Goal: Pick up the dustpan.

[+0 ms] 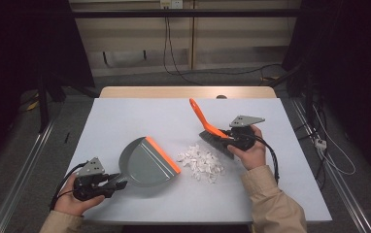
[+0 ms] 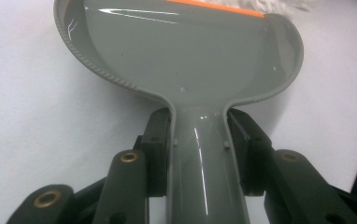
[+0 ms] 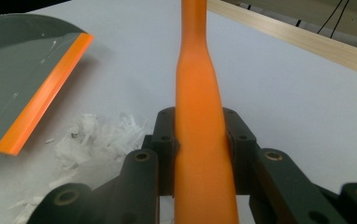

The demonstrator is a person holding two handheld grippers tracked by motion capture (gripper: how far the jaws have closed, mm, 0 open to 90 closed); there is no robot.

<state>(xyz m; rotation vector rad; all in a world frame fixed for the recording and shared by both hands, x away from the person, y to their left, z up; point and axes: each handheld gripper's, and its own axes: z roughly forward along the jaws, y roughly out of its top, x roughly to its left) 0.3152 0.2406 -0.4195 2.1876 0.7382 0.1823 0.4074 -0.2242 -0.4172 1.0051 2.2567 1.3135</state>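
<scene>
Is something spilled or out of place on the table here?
Yes. A loose pile of white scraps lies scattered on the white table, between the grey dustpan's orange lip and the brush. A few bits have strayed from the pile. Nothing looks damaged.

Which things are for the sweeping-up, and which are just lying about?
For the job:
- grey dustpan, held by the left tongs
- orange-handled brush, held by the right tongs
- pile of white scraps

Just lying about:
- cables on the floor behind the table
- white plug strip on the floor
</scene>
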